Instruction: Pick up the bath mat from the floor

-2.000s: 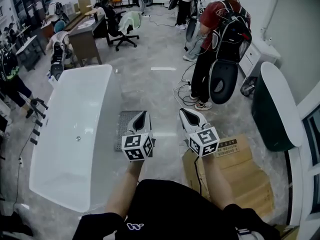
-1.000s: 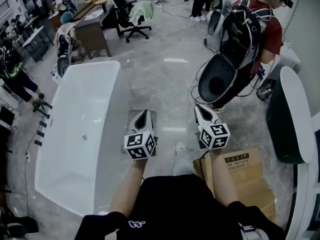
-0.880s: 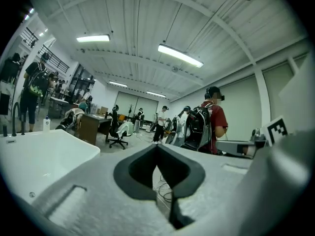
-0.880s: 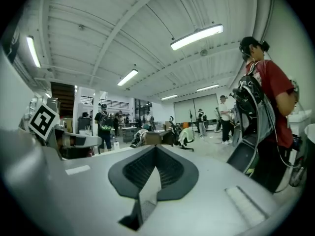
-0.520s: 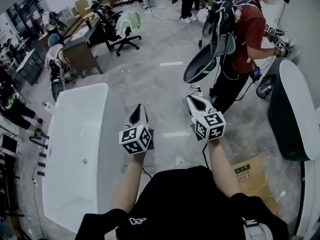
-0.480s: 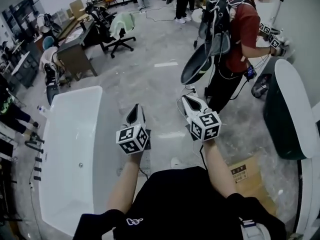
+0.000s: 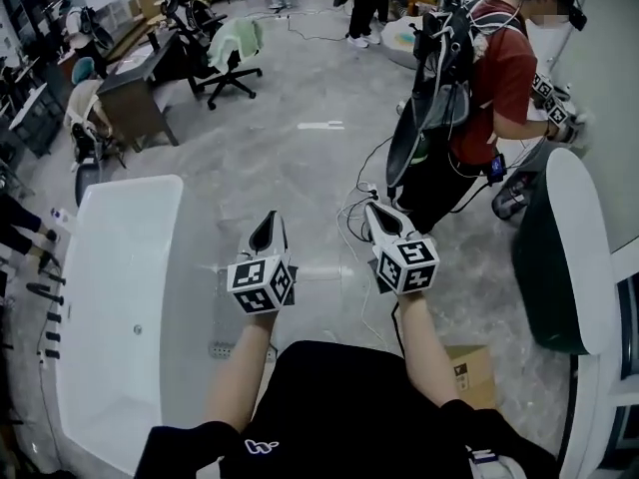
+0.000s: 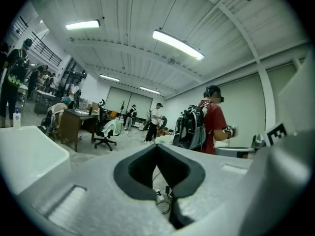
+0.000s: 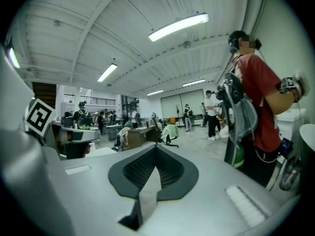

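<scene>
Grey and mostly hidden, the bath mat (image 7: 222, 349) shows only a corner low in the frame, on the floor (image 7: 290, 148) beside the white bathtub (image 7: 110, 297). The left gripper (image 7: 268, 226) and right gripper (image 7: 375, 216) hover mid-frame, fingers pressed together on nothing. Reaching down like this would probably just shove the mat, and the loose cables (image 7: 361, 190) ahead could catch a foot.
</scene>
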A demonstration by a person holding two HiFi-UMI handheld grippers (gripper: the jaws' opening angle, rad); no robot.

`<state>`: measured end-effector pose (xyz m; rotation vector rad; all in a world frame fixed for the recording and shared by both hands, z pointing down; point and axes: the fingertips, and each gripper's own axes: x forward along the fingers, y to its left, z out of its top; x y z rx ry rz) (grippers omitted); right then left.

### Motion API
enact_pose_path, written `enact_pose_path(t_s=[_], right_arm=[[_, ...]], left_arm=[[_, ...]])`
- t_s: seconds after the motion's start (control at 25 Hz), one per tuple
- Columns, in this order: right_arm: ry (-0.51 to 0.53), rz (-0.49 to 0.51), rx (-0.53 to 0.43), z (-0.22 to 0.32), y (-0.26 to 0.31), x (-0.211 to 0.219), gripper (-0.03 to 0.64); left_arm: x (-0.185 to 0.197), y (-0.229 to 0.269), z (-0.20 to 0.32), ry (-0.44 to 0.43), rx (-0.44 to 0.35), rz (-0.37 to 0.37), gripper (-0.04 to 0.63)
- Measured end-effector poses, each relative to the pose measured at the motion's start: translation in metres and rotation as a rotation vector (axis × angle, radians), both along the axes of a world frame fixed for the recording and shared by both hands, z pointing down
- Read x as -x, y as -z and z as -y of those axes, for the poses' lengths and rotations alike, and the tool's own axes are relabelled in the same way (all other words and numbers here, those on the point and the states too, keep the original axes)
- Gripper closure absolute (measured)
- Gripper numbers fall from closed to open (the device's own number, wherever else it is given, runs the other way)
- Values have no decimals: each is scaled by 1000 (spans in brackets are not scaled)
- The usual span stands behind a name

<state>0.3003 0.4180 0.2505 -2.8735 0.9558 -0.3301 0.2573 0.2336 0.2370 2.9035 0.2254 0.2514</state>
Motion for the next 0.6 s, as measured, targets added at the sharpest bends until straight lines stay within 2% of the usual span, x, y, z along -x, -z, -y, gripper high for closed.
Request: enact_pose_path(t_s=[0.12, 0.24, 0.44, 0.6], right_arm=[[62, -4, 45, 21, -12, 0, 611], [44, -4, 97, 36, -12, -24, 611], [83, -24, 97, 66, -6, -39, 611], [144, -53, 181, 109, -9, -46, 611]], left_arm=[[2, -17, 23, 59, 17, 31, 595], [-10, -25, 46, 89, 18, 64, 595], [-20, -26, 74, 112, 33, 37, 595], [-28, -23, 115, 154, 25, 39, 595]])
